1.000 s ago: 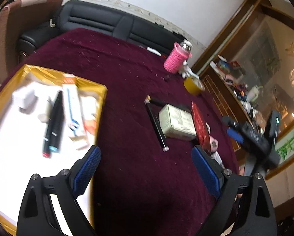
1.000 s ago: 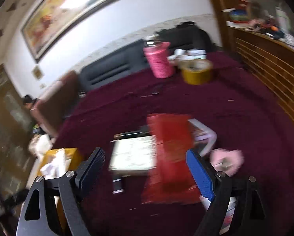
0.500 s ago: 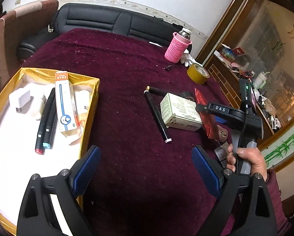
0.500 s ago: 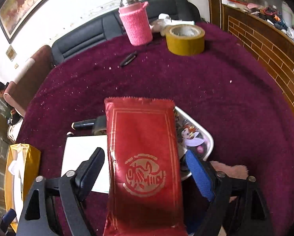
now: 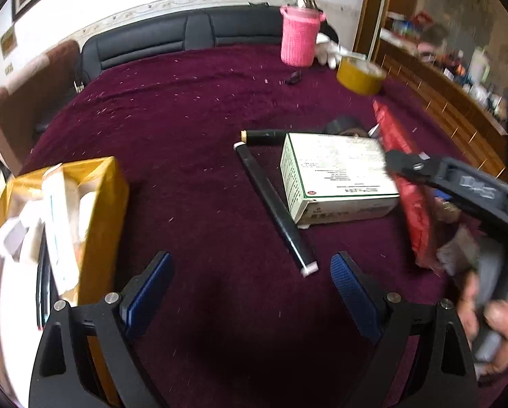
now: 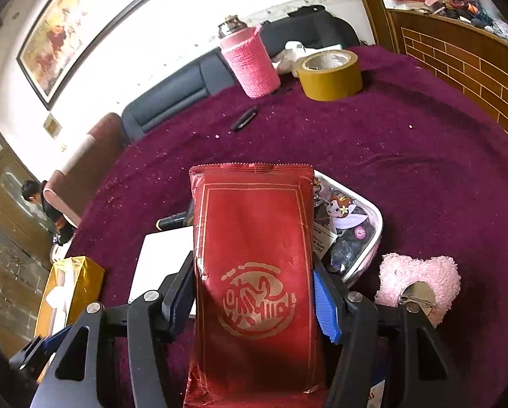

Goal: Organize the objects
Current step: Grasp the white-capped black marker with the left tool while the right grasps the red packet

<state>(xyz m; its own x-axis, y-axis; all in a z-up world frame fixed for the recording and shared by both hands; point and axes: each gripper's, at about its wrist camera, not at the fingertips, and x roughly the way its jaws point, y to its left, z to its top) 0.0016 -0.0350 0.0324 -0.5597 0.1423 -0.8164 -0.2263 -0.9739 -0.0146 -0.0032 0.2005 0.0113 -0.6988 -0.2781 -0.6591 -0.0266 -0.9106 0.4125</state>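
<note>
My right gripper (image 6: 254, 292) has closed its jaws against both sides of a red foil packet (image 6: 254, 238), which lies partly on a white box (image 6: 158, 258). In the left wrist view the packet (image 5: 400, 156) stands edge-on beside the white box (image 5: 335, 176), with the right gripper (image 5: 458, 183) over it. My left gripper (image 5: 250, 289) is open and empty above the maroon cloth (image 5: 185, 136). Two black markers (image 5: 274, 204) lie left of the box. A gold box (image 5: 94, 204) at the left holds a toothpaste carton and markers.
A pink-sleeved bottle (image 6: 250, 64) and a yellow tape roll (image 6: 328, 74) stand at the far side. A cartoon pouch (image 6: 349, 231) and a pink fluffy heart (image 6: 420, 275) lie right of the packet. A black sofa (image 5: 185, 37) lies beyond the table.
My right gripper's jaws have closed in on the red packet. My left gripper has swung right and lower, so the gold box has slid to the left edge.
</note>
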